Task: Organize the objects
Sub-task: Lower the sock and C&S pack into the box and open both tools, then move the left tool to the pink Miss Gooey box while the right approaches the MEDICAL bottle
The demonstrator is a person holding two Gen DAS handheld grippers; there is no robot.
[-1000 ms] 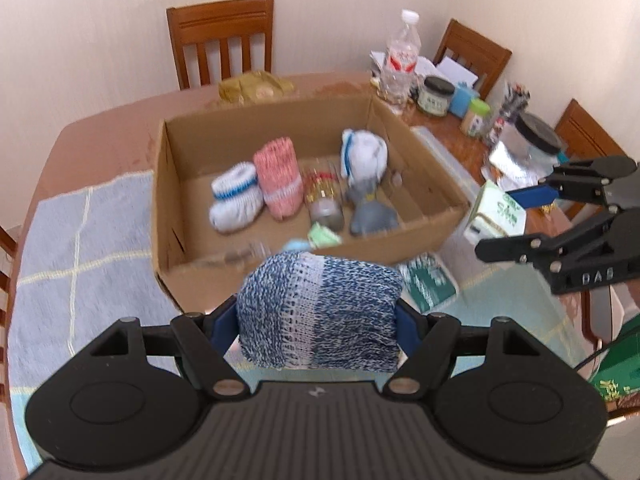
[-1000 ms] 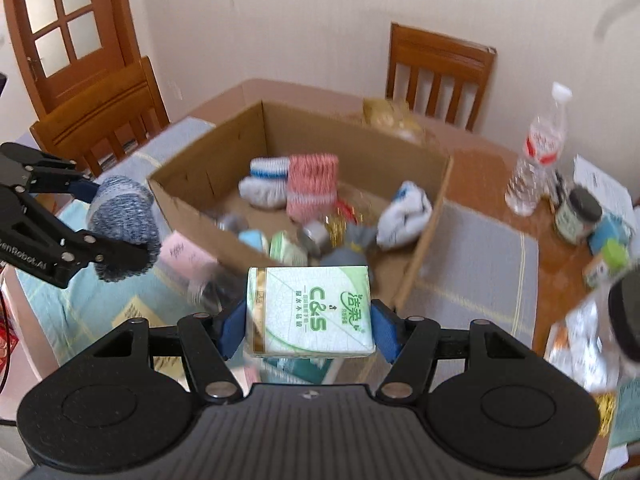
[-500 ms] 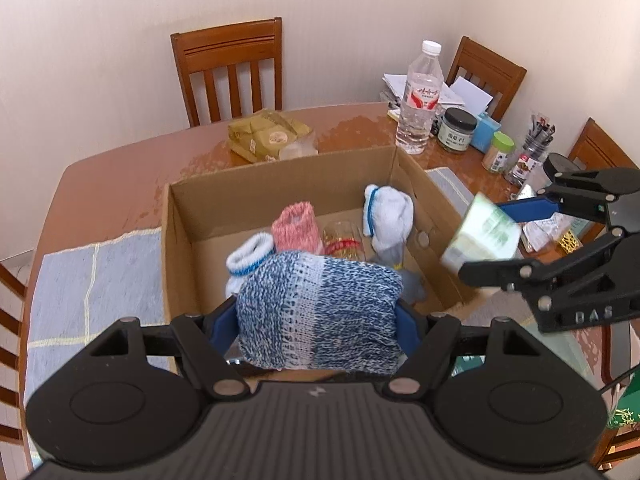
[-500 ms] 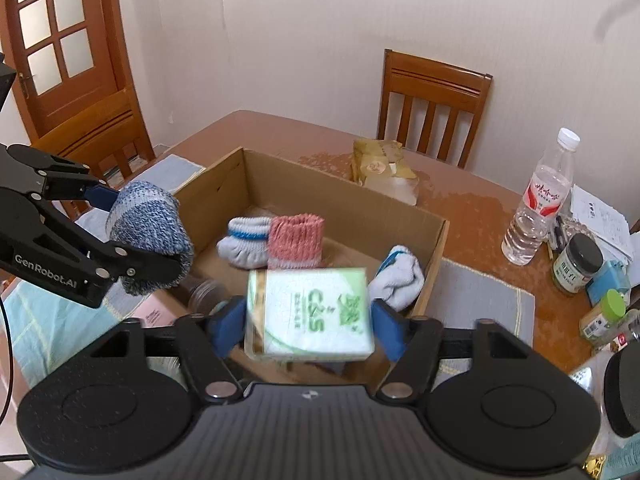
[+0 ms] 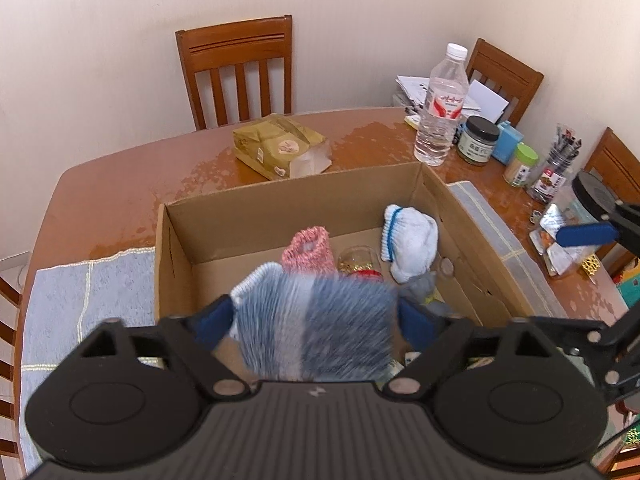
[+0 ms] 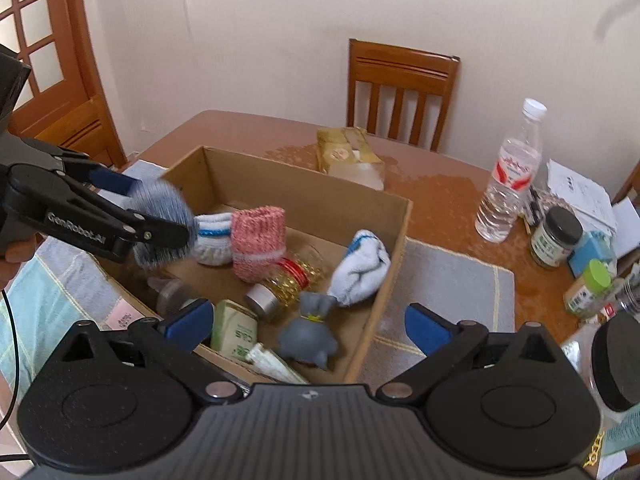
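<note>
Left gripper holds a blue-and-white knit sock between its blue pads, poised over the near left part of the box; the sock is motion-blurred, so whether the pads clamp it or are letting go cannot be told. From the right wrist view the same gripper shows the sock above the box's left wall. Right gripper stands wide open and empty over the box's near edge, with the green tissue pack lying in the box just below its left pad. Inside also lie a pink sock standing upright, a white sock with a blue band beside it, a white sock against the right wall, a jar on its side and a grey pouch. Near items are partly cut off by the gripper body; something clear by the near left corner is hard to make out. Beyond the box, on the desk, sit a yellow bag and a bottle.
</note>
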